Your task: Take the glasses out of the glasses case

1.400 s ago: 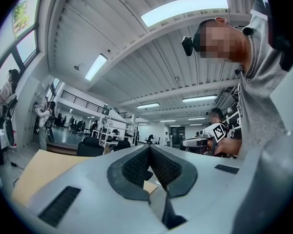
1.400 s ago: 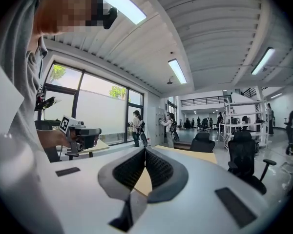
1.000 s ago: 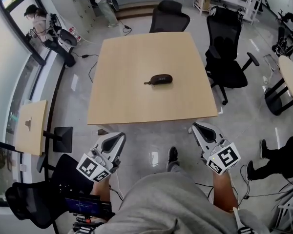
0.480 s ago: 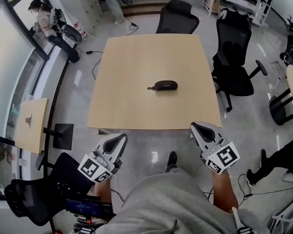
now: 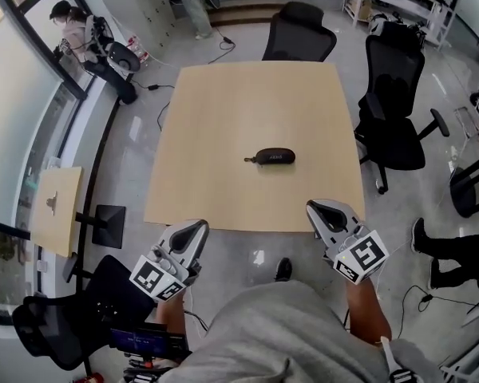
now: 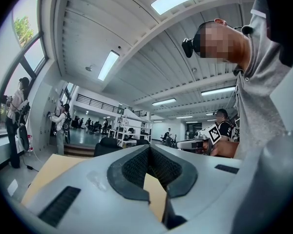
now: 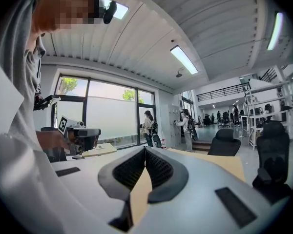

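Office floor (image 5: 128, 158), grey and glossy, filled the left side, with people standing far off by the window.

Left claw (image 5: 193, 230): clenched, pads met at the tips, nothing between them. It was held level, just short of the near edge of the counter (image 5: 247, 102). A second before, that edge had been well ahead of it.

Counter: pale wood, bare but for one item. Over the last second it had slid down the head view towards both claws, which suggests the person had been walking up to it.

Case (image 5: 274, 156): dark and closed, lying flat near the counter's middle, a little to the right, with a small tab at its left end. It had not shifted on the wood. It was untouched and well apart from either claw. No glasses were in view; they were presumably inside.

Right claw (image 5: 323, 208): clenched and empty. Its tips had just reached the counter's near edge in the head view, where before they had hung over the floor.

Chairs (image 5: 395, 94): black, at the far and right sides.

Task status, as judged: approach only. Nothing had been opened, and both claws would have to release before they could take the case.
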`<state>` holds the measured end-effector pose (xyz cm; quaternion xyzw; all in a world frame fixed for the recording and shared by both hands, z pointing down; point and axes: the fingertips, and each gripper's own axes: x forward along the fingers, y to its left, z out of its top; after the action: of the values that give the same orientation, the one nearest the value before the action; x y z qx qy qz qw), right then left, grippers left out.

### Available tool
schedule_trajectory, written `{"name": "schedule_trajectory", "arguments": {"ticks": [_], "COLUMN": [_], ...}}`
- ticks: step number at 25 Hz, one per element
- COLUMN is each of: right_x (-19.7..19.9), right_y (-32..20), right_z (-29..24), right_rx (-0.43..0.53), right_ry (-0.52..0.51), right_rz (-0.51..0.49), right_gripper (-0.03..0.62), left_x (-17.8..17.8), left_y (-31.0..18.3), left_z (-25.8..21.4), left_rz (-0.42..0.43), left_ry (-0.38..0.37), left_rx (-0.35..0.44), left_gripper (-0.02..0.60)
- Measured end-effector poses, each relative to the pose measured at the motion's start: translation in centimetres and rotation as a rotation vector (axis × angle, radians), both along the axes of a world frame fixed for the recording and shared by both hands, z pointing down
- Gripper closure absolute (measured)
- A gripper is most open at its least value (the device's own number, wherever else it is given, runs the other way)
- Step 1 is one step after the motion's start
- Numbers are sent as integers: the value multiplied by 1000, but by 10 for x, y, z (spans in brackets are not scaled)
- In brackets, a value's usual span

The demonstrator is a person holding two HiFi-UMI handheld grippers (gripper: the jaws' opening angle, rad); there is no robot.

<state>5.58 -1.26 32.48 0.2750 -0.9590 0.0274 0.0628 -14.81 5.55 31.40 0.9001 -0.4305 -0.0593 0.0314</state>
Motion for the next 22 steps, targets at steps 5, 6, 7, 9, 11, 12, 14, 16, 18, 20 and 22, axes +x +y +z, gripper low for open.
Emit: {"name": "schedule_trajectory", "arguments": {"ticks": [5,6,7,9,11,12,14,16,18,20,22], "right_x": [6,10,15,22,23,22,19,14,7,4,5], "right_y": [-45,-53,-60,-72,-88,-96,-107,-119,-131,-143,-155], "right_z": [-6,-7,-7,-5,-2,-1,0,3,8,11,10], "right_rx": [12,14,14,9,5,3,-3,-11,-11,-1,8], "right_ry": [1,-2,-4,0,9,9,1,3,13,15,11], "right_rz": [-36,-41,-46,-48,-49,-49,-48,-45,-39,-23,4], "right_gripper": [586,586,586,586,586,586,586,586,586,586,586], "left_x": [12,17,23,35,42,44,46,39,29,26,27], "left_y": [-44,-52,-60,-75,-89,-95,-105,-119,-136,-152,-169], "left_z": [-5,-4,-4,-4,-4,-3,-3,-1,6,16,21], "left_rz": [-25,-28,-27,-18,-7,0,13,10,9,26,49], "left_ry": [3,1,1,7,12,10,2,7,26,38,38], "left_rx": [10,11,12,12,11,11,11,9,1,0,6], "left_gripper": [575,575,575,575,575,575,575,575,575,575,575]}}
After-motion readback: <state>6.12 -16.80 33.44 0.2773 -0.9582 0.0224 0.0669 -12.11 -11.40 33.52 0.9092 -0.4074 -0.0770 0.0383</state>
